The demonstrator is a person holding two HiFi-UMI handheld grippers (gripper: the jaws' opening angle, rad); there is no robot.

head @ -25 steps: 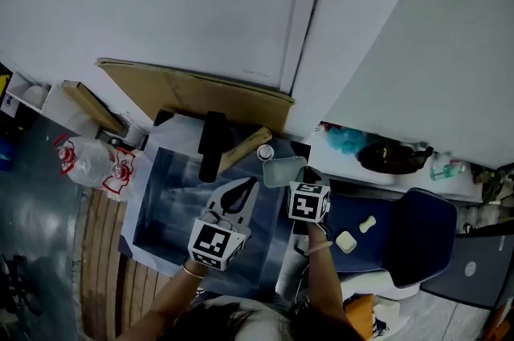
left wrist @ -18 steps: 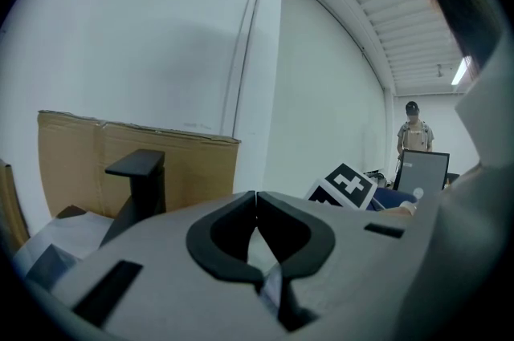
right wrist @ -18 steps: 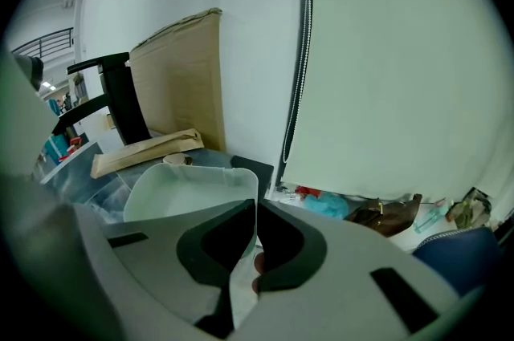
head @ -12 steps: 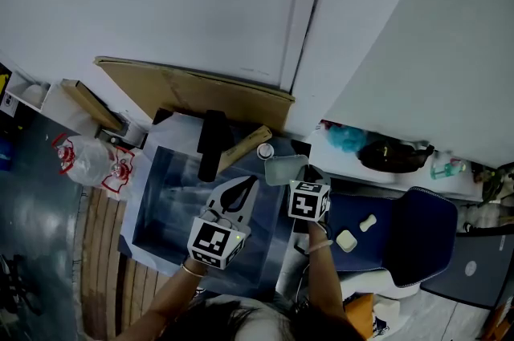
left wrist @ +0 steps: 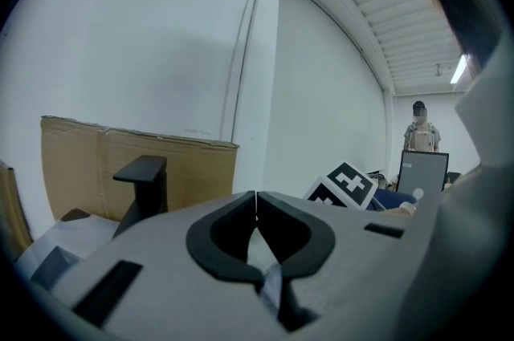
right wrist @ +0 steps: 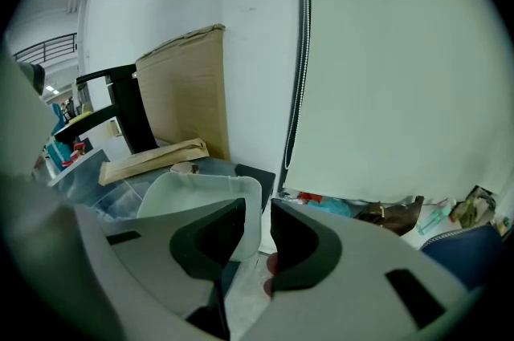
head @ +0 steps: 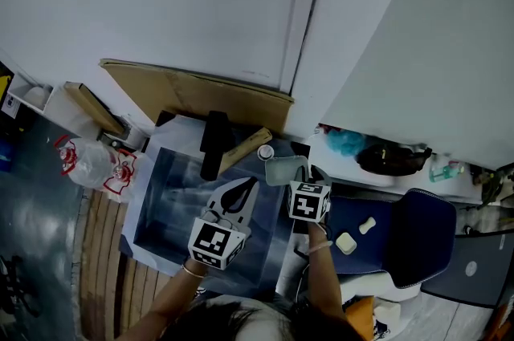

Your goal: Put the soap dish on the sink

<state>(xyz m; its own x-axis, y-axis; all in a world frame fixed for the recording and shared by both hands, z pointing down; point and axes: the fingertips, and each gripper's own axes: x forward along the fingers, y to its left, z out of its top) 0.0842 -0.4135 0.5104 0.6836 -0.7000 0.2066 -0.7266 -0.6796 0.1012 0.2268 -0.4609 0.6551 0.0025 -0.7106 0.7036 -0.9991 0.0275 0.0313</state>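
The soap dish (head: 284, 169) is a pale, rounded-rectangle tray; in the right gripper view the soap dish (right wrist: 193, 191) shows its hollow inside. My right gripper (head: 299, 175) is shut on the dish's right wall, and in its own view the right gripper (right wrist: 259, 223) has that wall between its jaws. It holds the dish above the back right corner of the sink (head: 173, 203), near the black faucet (head: 214, 143). My left gripper (head: 241, 185) hovers over the basin, shut and holding nothing, and the left gripper (left wrist: 256, 207) shows its tips touching.
A brown paper package (head: 245, 148) and a small round cap (head: 265, 152) lie on the sink's back rim. Cardboard (head: 193, 95) leans on the wall behind. A dark blue chair (head: 418, 235) with small white items (head: 346, 241) stands at the right, and a plastic bag (head: 92, 163) lies at the left.
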